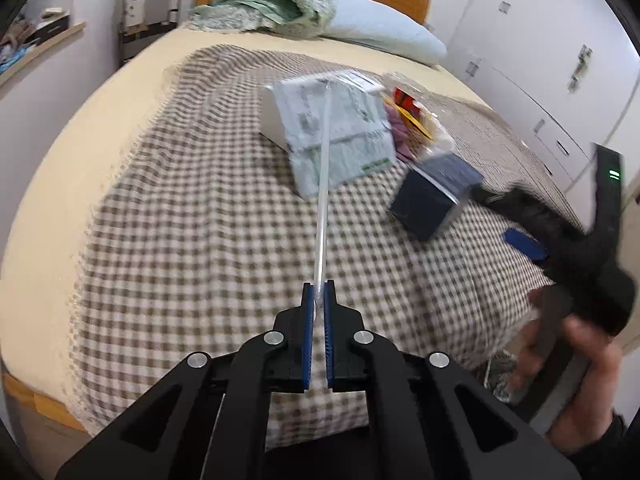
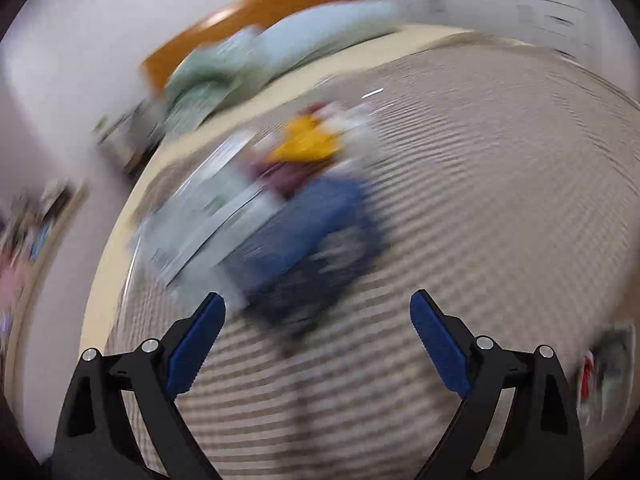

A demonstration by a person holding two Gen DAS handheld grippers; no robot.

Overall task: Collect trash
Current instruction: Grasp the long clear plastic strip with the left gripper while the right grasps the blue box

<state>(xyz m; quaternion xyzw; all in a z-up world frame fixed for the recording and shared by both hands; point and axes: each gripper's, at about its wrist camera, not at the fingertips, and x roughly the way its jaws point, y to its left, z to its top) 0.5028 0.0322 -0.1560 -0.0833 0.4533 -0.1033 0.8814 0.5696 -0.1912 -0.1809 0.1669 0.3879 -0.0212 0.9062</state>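
My left gripper (image 1: 319,290) is shut on a clear plastic straw (image 1: 325,184) that sticks out ahead over the checked blanket. Beyond it lie a white carton with a pale green printed wrapper (image 1: 336,136), a clear bag of colourful wrappers (image 1: 412,120) and a dark blue box (image 1: 434,196). My right gripper (image 2: 318,308) is open and empty above the blanket; its view is heavily blurred, with the dark blue box (image 2: 312,240), the pale wrapper (image 2: 208,216) and a yellow wrapper (image 2: 308,140) ahead. The right gripper's body and hand also show in the left wrist view (image 1: 580,248).
The checked blanket (image 1: 200,208) covers a cream mattress. A green cloth (image 1: 272,0) and a pale blue pillow (image 1: 384,28) lie by the wooden headboard. White cupboards (image 1: 540,60) stand at right. A shelf (image 1: 36,48) is on the left wall.
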